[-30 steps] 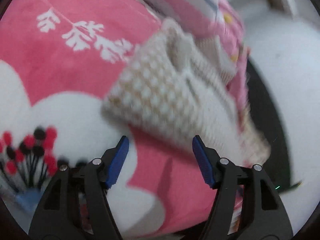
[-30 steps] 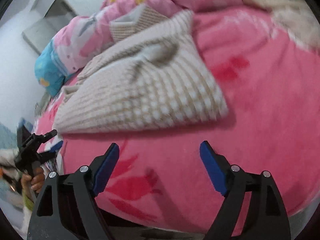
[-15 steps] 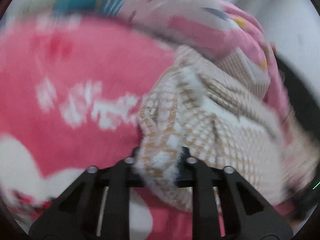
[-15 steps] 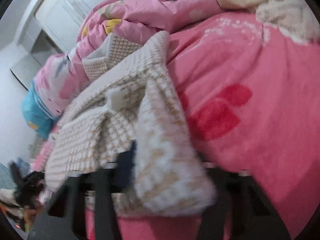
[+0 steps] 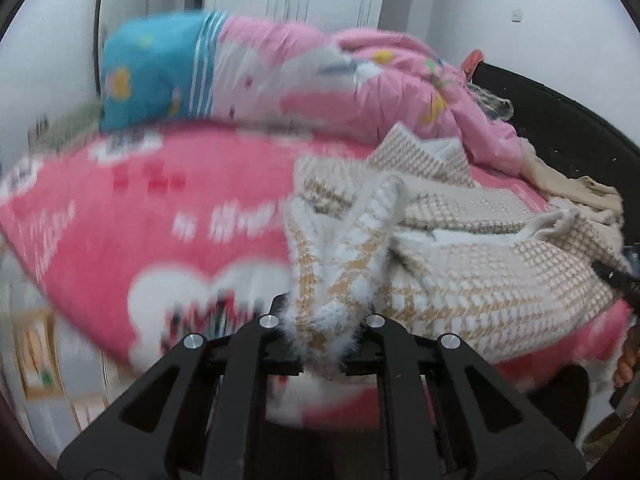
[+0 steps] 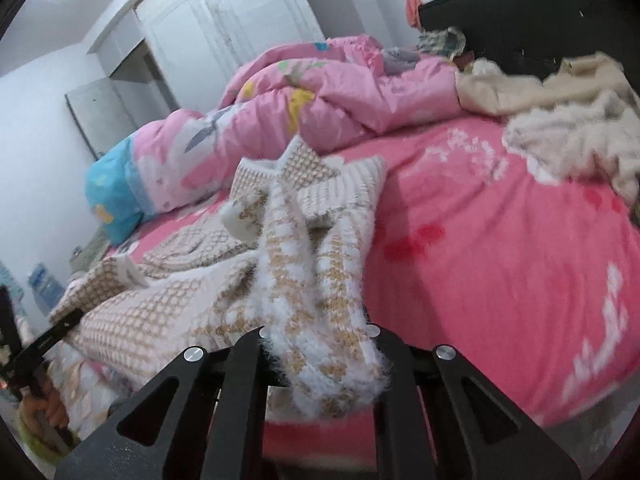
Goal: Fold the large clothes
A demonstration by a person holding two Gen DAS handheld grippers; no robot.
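Observation:
A beige-and-white checked knit sweater (image 5: 460, 264) lies crumpled on the pink blanket (image 5: 168, 200) of a bed. My left gripper (image 5: 322, 320) is shut on one fuzzy hem corner, which it holds lifted off the blanket. In the right wrist view the same sweater (image 6: 168, 312) stretches away to the left, and my right gripper (image 6: 318, 336) is shut on the other hem corner, a thick bunched fold. Each gripper shows at the edge of the other's view: the right gripper (image 5: 616, 280) and the left gripper (image 6: 44, 340), held by a hand.
A rumpled pink quilt (image 6: 320, 92) with a blue end (image 6: 108, 188) lies along the far side of the bed. Cream garments (image 6: 568, 120) are heaped by the black headboard (image 6: 520, 12). White wardrobe doors (image 6: 224, 28) stand behind.
Both grippers went from open above the flat sweater to shut on its hem corners. Both have since risen, lifting the near edge off the blanket.

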